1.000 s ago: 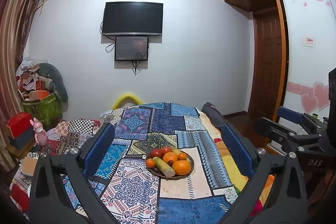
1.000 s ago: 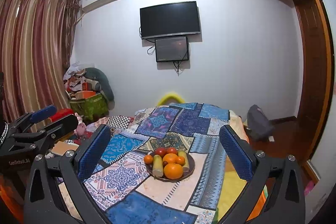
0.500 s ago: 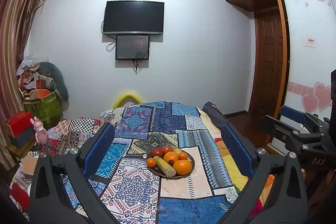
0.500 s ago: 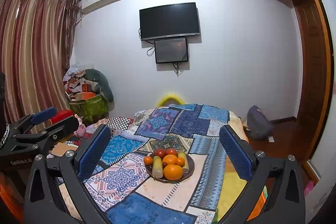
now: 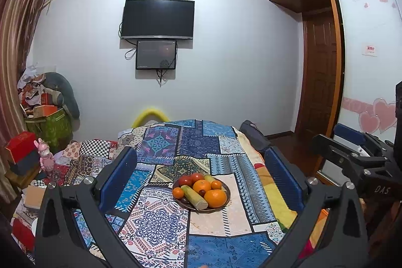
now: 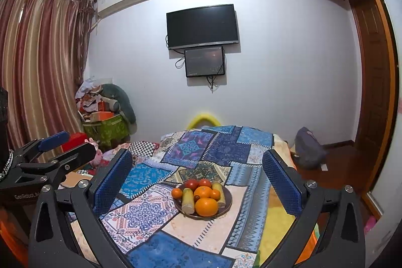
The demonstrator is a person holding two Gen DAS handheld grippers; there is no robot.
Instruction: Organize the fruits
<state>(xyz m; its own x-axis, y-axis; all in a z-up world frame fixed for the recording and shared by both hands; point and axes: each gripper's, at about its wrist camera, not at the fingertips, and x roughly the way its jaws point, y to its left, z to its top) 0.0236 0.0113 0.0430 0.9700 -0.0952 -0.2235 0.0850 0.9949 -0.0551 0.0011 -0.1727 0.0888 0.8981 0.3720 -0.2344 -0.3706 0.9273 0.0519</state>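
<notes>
Fruit plate (image 5: 226,195) seen on patchwork bedspread (image 5: 155,220), ahead of and between blue pads (image 5: 118,177). Left gripper (image 5: 201,182) and right gripper (image 6: 198,185) held spread wide, nothing gripped, well apart from fruit.

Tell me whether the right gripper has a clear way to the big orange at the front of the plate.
Probably yes. The right gripper is open and empty, the big orange lies at the plate's near edge, and nothing stands between.
</notes>
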